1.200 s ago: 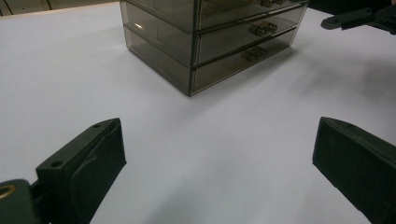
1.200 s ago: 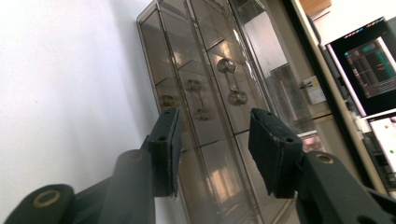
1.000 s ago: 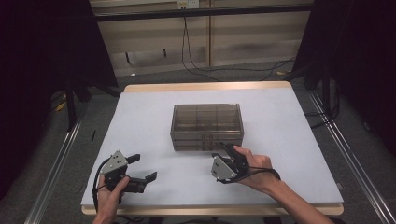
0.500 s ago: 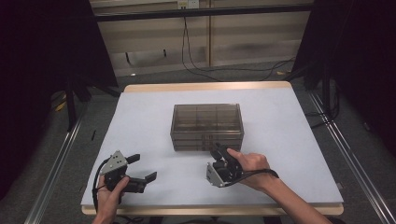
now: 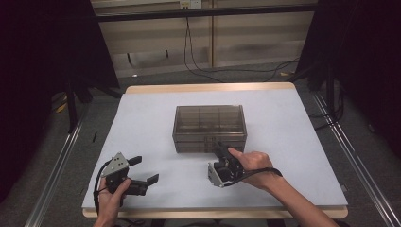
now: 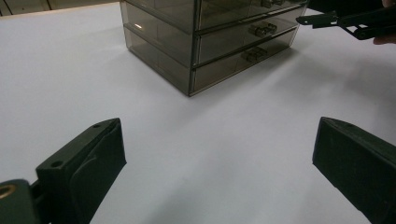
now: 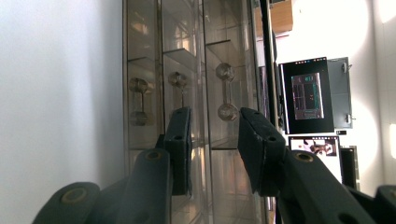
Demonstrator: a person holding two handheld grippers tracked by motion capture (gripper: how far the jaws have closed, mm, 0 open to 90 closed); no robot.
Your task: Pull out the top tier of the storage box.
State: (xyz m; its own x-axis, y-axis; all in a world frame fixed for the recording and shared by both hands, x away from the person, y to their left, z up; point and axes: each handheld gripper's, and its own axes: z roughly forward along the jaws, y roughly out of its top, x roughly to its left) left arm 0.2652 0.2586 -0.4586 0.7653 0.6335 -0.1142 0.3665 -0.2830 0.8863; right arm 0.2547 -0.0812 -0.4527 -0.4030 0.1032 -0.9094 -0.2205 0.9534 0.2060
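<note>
At the near left corner of the counter [image 5: 293, 123], the left tool [image 5: 137, 177] rests low in the person's left hand [image 5: 111, 201], released: its jaws stand wide apart in the left gripper view with bare white surface between them. It points toward the middle of the counter, and the drawer box [image 6: 205, 42] lies well ahead of it, seen corner-on.

Farther in, toward the near edge's middle, the right hand [image 5: 253, 165] holds the right tool [image 5: 218, 147] turned on its side, its tip just at the box's front face. In the right gripper view the right tool [image 7: 212, 140] has its jaws partly parted, a narrow gap between them, nothing gripped. The box [image 5: 209, 127] sits at the counter's centre, a smoky clear chest of three stacked drawers, its long axis running parallel to the near edge.

The relation that matters, by my reading: the drawer handle [image 7: 225, 92] sits straight ahead of the right tool, just beyond the gap and not yet inside it. The handle is a short bar between two knobs, lying along the drawer front, and the jaws stand across it. The right hand is by far the nearer. Probably a small push forward would put the bar between the jaws. Which of the three drawers it belongs to I cannot tell for sure.
</note>
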